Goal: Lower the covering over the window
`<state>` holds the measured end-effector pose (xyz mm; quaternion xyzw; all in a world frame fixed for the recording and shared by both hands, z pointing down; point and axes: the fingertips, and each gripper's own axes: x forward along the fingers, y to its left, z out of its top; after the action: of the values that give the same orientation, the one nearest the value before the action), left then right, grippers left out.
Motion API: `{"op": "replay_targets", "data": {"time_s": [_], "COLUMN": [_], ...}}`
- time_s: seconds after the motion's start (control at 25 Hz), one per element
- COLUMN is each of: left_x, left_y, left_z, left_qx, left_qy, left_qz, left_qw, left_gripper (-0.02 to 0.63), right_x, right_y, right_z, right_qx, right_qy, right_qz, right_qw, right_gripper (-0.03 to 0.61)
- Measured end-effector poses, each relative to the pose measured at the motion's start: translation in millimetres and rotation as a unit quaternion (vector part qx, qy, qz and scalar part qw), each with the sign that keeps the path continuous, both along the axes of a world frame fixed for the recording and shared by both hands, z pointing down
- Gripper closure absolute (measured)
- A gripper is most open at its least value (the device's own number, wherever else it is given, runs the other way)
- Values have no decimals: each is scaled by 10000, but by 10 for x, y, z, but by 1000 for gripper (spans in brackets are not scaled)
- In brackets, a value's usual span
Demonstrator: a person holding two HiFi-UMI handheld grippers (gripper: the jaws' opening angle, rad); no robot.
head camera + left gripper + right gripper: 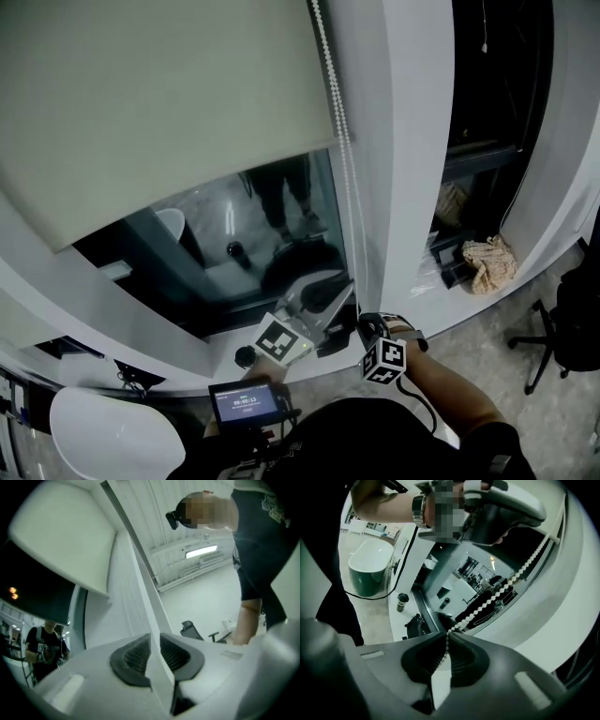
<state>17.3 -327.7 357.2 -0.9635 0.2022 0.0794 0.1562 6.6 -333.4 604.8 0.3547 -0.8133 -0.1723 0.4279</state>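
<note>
The right gripper [446, 637] clamps the white beaded cord [501, 588] between ribbed pads [423, 660]. The left gripper [155, 644] stands narrowly parted, empty, below the smooth flat blind [159, 103].

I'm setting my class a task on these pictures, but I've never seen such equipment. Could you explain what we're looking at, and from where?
No robot here: a person holds a hand-held claw in each hand. The head view comes from a camera on the person's head, looking down at a cream fabric roller blind, partly lowered over a dark window. The other two pictures come from cameras riding on each claw. The right claw is shut on the white beaded pull chain that works the blind. The left claw stands slightly open, gripping nothing. A small dark container stands on the white window sill.
</note>
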Motion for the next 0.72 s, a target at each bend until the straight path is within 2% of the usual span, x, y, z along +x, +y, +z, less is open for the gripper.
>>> {"op": "replay_targets", "data": {"time_s": [0.2, 0.4, 0.72], "left_x": [161, 215, 210], "left_y": [-163, -255, -185], "left_z": [-496, -728, -988], "left_qx": [-61, -35, 249], "left_qy": [483, 635, 839], "left_qz": [0, 29, 291], "left_qw": [9988, 9980, 9957], "left_gripper": [554, 537, 557], "right_x": [-126, -231, -51], "right_y": [188, 434, 402], "right_z": [429, 816, 869], "right_qx": [-621, -1228, -1457], "right_qy": [-365, -491, -818], "right_qz": [122, 83, 466], "right_qw": [9973, 9912, 9848], "right_gripper": [563, 563, 563]}}
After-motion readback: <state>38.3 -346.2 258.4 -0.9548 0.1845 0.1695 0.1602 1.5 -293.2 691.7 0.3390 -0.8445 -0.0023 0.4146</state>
